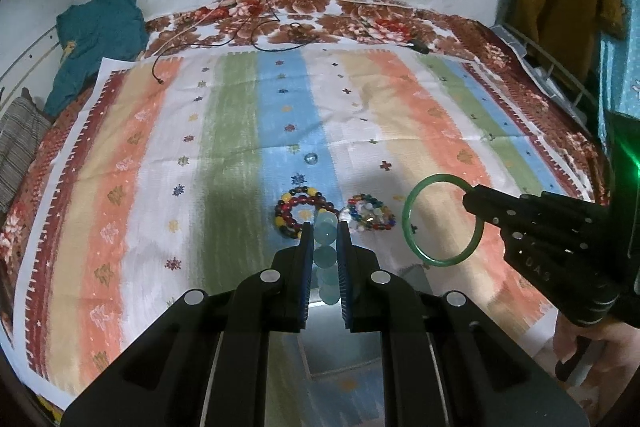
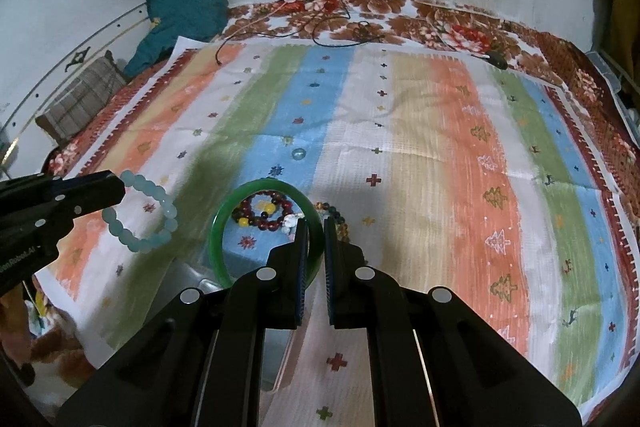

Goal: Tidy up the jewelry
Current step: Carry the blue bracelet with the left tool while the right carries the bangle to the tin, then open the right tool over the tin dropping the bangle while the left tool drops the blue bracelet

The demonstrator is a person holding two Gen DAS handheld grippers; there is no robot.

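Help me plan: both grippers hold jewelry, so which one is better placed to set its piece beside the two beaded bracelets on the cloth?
Probably the left gripper. It holds the pale blue bead bracelet right above the red bracelet and multicolor bracelet. The right gripper, holding the green bangle, is off to one side.

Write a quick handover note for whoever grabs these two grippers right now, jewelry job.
Left gripper: shut on the pale blue bead bracelet, held above the striped cloth.
Right gripper: shut on the green bangle, also lifted.
On the cloth: red-and-yellow bead bracelet, multicolour bead bracelet, one glass bead.
Done: two pieces picked up.
Left: place both, then the rest.
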